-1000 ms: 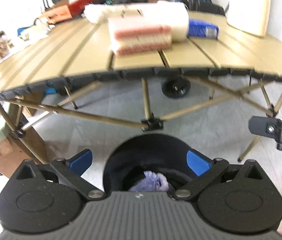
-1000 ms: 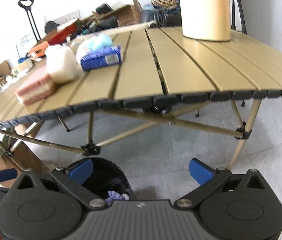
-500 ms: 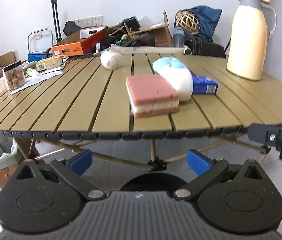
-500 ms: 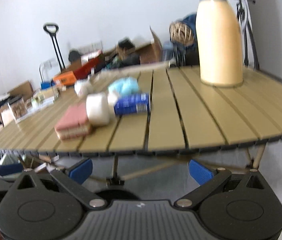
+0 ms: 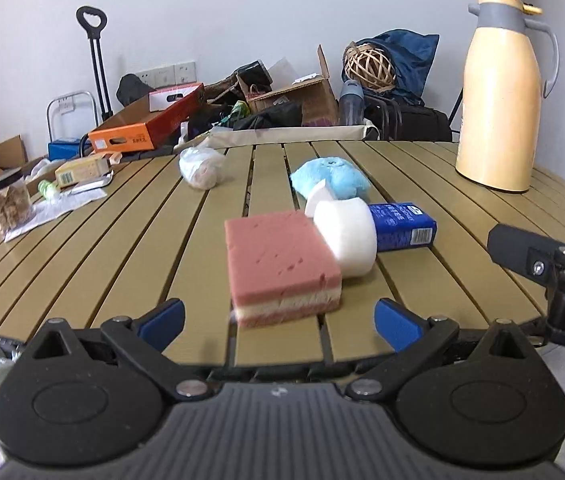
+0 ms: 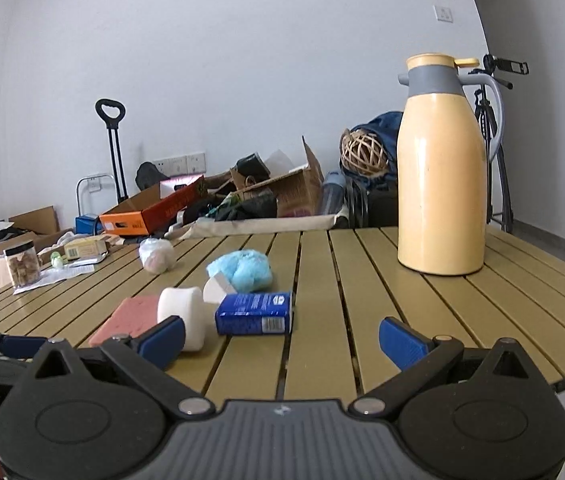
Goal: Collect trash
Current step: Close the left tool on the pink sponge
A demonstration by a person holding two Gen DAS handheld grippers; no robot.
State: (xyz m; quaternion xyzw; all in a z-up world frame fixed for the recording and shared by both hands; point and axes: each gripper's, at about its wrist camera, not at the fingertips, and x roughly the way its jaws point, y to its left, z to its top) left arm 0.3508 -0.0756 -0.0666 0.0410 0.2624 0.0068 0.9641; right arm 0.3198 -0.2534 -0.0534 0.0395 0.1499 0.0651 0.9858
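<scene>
On the table, counted: one pink sponge, one white roll, one blue carton, one blue fluffy wad, one bagged wad. Carton lies flat near the near edge, long axis parallel to it. My left gripper and right gripper: jaws apart, empty.

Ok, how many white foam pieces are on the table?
2. A foam cylinder lies against the pink sponge and blue box; a smaller foam wedge sits just behind it, before the blue plush. More may be hidden behind.
</scene>
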